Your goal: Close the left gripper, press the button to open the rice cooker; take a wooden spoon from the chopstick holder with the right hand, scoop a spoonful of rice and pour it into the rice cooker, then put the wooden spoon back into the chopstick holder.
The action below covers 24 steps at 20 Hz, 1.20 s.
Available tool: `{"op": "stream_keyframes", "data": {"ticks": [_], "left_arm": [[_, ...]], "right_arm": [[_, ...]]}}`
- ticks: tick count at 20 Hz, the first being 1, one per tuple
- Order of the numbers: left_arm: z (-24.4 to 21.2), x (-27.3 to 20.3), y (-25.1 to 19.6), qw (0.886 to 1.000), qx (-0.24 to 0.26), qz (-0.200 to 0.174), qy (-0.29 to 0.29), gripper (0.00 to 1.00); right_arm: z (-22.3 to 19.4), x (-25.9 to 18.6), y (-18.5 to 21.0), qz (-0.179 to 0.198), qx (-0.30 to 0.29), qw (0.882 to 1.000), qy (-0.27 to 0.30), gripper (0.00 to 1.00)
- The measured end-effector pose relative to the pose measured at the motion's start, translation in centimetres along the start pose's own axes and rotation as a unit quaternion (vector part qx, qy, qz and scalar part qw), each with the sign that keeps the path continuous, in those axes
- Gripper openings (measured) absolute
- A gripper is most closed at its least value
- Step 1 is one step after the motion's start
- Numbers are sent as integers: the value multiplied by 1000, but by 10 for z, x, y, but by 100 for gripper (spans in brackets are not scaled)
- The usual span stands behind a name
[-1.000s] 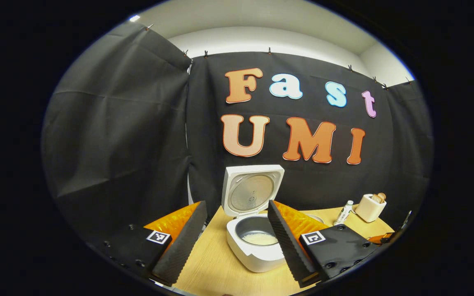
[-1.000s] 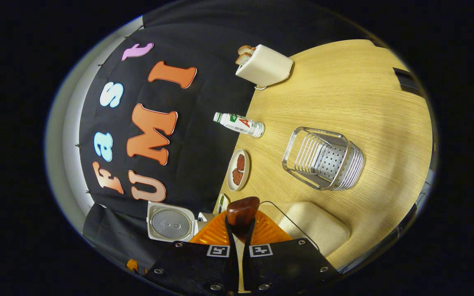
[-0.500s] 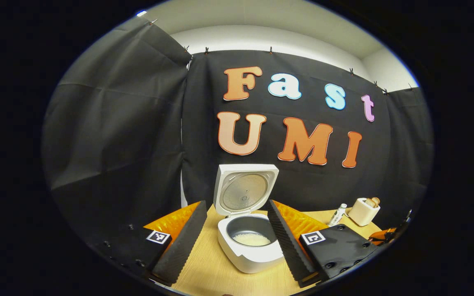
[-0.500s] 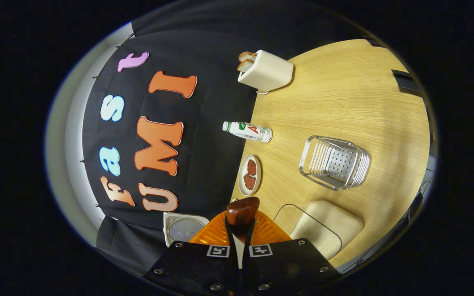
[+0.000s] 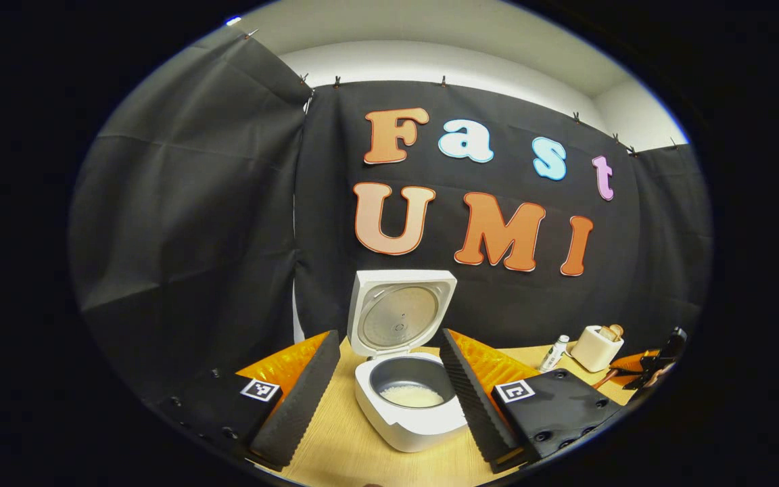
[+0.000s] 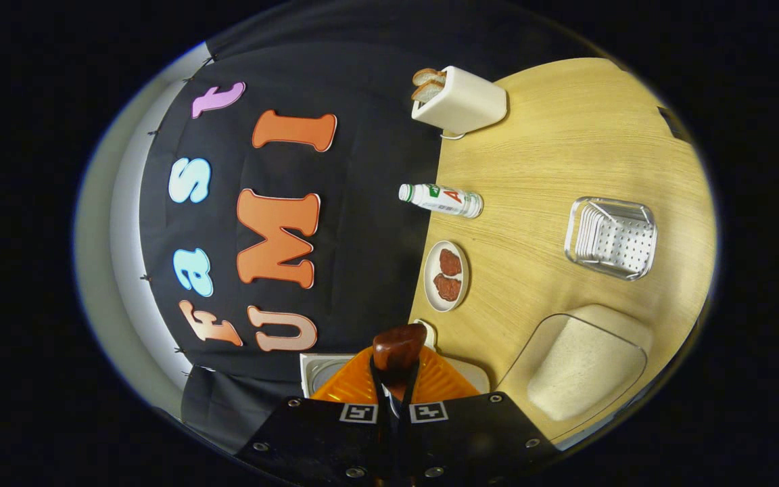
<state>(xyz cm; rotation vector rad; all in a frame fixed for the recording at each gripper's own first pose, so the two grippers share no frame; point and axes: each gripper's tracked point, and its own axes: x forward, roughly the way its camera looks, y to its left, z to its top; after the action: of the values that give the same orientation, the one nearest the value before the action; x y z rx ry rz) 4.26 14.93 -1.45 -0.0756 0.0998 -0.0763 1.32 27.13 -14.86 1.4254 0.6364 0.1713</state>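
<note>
Black cloth hangs behind a pale wooden table [image 6: 565, 155], and we see it from both grippers. At the bottom of the right gripper view, the right gripper [image 6: 395, 362] is clenched on the wooden spoon [image 6: 398, 348], whose dark rounded end pokes up between the two fingers pressed against it. Just behind it, at the lower middle of the frame, part of the rice cooker [image 6: 318, 368] peeks out. To the lower right lies a clear tray of rice [image 6: 582, 362]; above it, at the right, sits the metal chopstick holder [image 6: 611, 237]. Near the centre we see a small plate [image 6: 446, 276] with two brown patties, a bottle [image 6: 441, 200] above it, and a toaster [image 6: 460, 101] with bread at the top. In the left gripper view, the left gripper [image 5: 383, 399] is released, its fingers spread wide at the bottom. Between them stands the rice cooker [image 5: 406, 399], lid up, with rice in its pot. At the far right edge we make out the other gripper, too small to read.
</note>
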Motion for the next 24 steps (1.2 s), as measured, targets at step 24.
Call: {"op": "stream_keyframes", "data": {"ticks": [24], "left_arm": [[-5, 23, 13, 1000, -11, -26, 11, 100]], "right_arm": [[-99, 125, 119, 29, -42, 998, 27, 3]]}}
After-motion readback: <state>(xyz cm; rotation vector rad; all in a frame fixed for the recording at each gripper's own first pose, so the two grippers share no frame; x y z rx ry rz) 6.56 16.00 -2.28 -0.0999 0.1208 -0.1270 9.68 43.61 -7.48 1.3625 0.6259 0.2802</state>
